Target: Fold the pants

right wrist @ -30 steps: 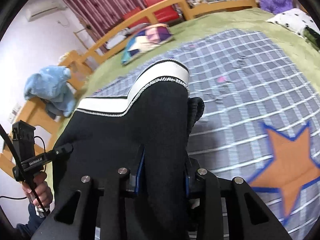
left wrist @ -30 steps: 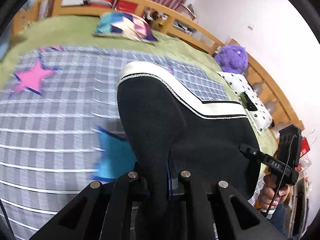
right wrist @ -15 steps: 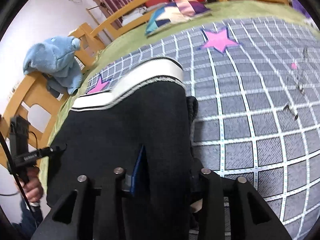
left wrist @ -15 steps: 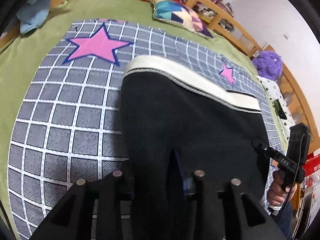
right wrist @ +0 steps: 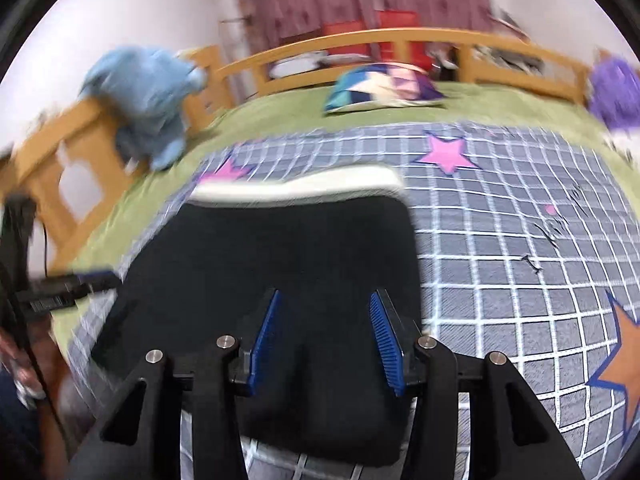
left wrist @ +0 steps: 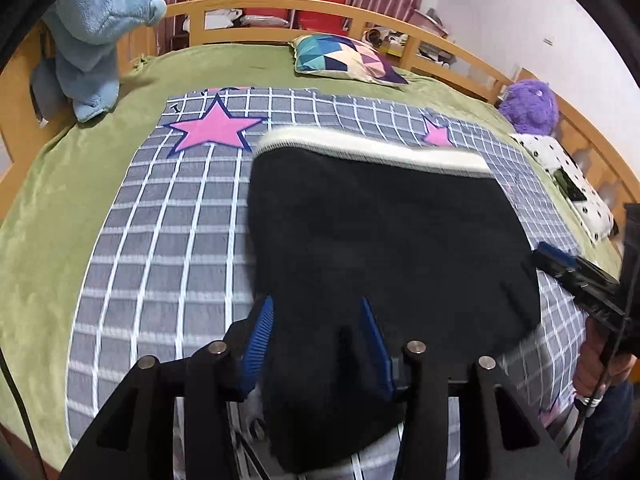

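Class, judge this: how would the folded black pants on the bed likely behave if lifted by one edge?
The black pants would probably droop, since the fabric lies limp on the checked blanket. The layers would likely slide apart. The thick knit and white waistband suggest modest weight.

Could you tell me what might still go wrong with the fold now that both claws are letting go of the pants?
1. Both claws have just been opening, yet black cloth lies between the pads of the left claw and the right claw; pulling back could drag the pants.
2. The near edge bunches unevenly, so the fold may loosen.
3. The white waistband looks slightly skewed.
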Action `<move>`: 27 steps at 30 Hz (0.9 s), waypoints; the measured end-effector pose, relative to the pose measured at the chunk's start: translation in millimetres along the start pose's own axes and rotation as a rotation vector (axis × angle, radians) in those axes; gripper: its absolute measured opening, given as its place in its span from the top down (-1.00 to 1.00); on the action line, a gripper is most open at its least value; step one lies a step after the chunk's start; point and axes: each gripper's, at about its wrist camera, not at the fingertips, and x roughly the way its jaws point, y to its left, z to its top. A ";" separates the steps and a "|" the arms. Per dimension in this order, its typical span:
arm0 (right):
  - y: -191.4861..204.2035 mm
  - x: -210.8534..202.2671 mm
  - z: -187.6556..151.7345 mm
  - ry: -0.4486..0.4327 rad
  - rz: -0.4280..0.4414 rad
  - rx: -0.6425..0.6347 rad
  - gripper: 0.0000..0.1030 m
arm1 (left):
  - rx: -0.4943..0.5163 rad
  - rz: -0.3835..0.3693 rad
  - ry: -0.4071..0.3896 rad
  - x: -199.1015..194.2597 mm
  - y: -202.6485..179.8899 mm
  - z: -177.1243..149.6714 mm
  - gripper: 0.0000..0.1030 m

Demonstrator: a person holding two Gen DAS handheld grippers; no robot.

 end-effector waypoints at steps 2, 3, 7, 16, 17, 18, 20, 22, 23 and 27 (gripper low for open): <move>6.5 13.7 -22.6 0.063 0.015 -0.019 0.09 | -0.001 0.032 0.015 3.2 -3.0 -24.5 0.16; 4.9 22.0 -36.3 0.101 0.024 -0.012 0.10 | -0.006 0.051 0.017 5.9 -4.0 -36.8 0.15; 14.2 23.4 -68.7 0.095 -0.010 -0.085 0.11 | 0.004 0.076 -0.002 6.7 -4.8 -59.0 0.11; 8.8 1.5 -15.1 -0.025 -0.030 -0.076 0.13 | 0.018 0.041 -0.091 -7.6 -9.8 2.6 0.11; 9.5 3.1 -6.2 -0.038 -0.045 -0.079 0.13 | 0.021 0.034 -0.093 -1.9 -11.4 16.2 0.11; 9.7 9.4 7.4 -0.052 -0.064 -0.083 0.13 | 0.020 0.029 -0.096 1.9 -13.1 24.5 0.11; 9.9 23.0 29.3 -0.074 -0.075 -0.086 0.13 | 0.026 0.005 -0.100 14.8 -18.6 50.6 0.11; 10.8 37.5 49.5 -0.084 -0.079 -0.086 0.13 | 0.034 -0.009 -0.108 30.5 -24.9 76.9 0.11; 10.2 43.8 58.1 -0.093 -0.069 -0.082 0.13 | 0.042 -0.014 -0.116 39.0 -28.9 89.2 0.11; 4.4 80.1 84.3 -0.083 0.029 -0.065 0.09 | 0.045 -0.035 -0.110 76.9 -37.1 119.1 0.11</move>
